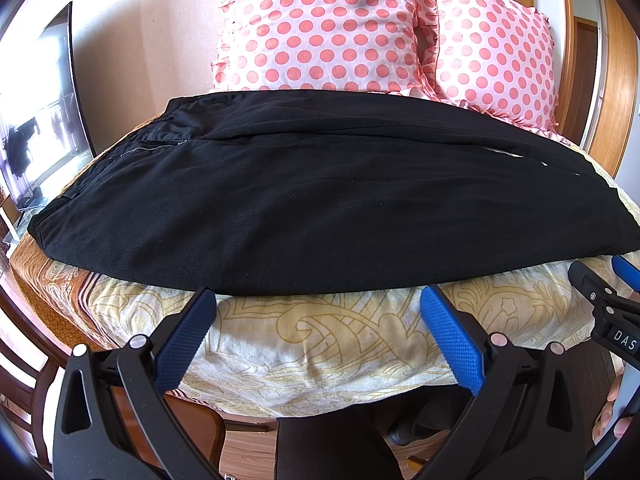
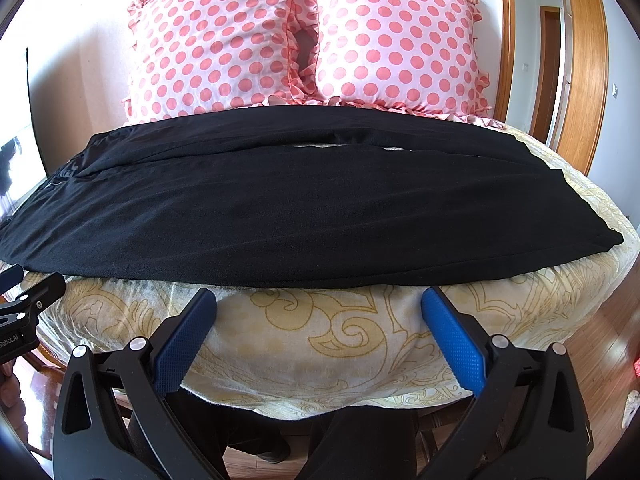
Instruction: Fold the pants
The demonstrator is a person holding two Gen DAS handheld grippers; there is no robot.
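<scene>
Black pants [image 1: 320,200] lie flat across the bed, waistband and zipper at the left, legs running to the right; they also fill the right wrist view [image 2: 280,208]. One leg lies beside the other, with a thin gap showing between them. My left gripper [image 1: 318,304] is open and empty, just short of the pants' near edge. My right gripper [image 2: 320,304] is open and empty, also just short of the near edge, further along the legs. Each gripper shows at the edge of the other's view.
The bed has a cream and yellow patterned cover [image 1: 320,340] [image 2: 320,328]. Two pink polka-dot pillows [image 1: 320,28] [image 2: 396,40] stand behind the pants. A TV [image 1: 36,120] is at the left, a wooden door frame [image 2: 580,60] at the right.
</scene>
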